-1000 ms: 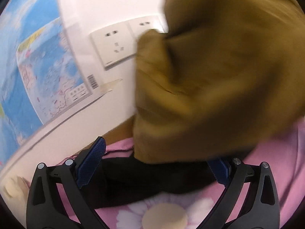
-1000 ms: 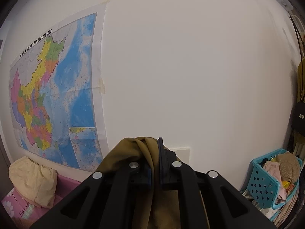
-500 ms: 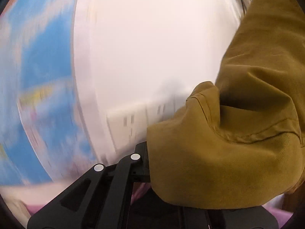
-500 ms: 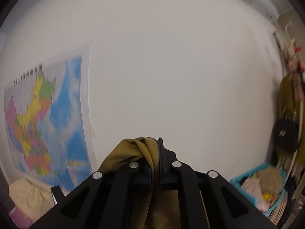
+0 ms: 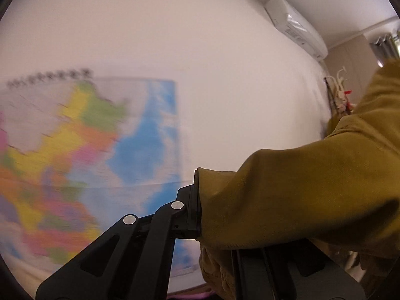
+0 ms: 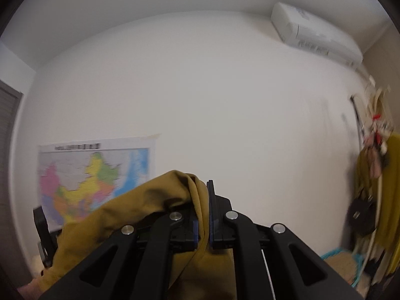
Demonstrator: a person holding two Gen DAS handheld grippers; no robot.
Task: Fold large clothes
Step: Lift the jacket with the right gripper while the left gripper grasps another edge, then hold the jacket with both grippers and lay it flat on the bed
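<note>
Both grippers hold one mustard-brown garment (image 5: 300, 182) up in the air, facing a white wall. In the left wrist view my left gripper (image 5: 200, 200) is shut on the garment's edge; the cloth drapes to the right and hides the right finger. In the right wrist view my right gripper (image 6: 203, 215) is shut on a bunched fold of the same garment (image 6: 140, 207), which hangs down to the left. The other gripper's black body (image 6: 41, 230) shows at far left.
A coloured map poster (image 6: 95, 177) hangs on the wall at left. An air conditioner (image 6: 315, 35) is mounted at upper right. A coat rack with bags and clothes (image 6: 370, 190) and a blue laundry basket (image 6: 342, 262) stand at right.
My left gripper closed on the garment and rose. Both grippers tilted upward, lifting the garment off the pink floral surface; the views now show the upper wall and air conditioner.
</note>
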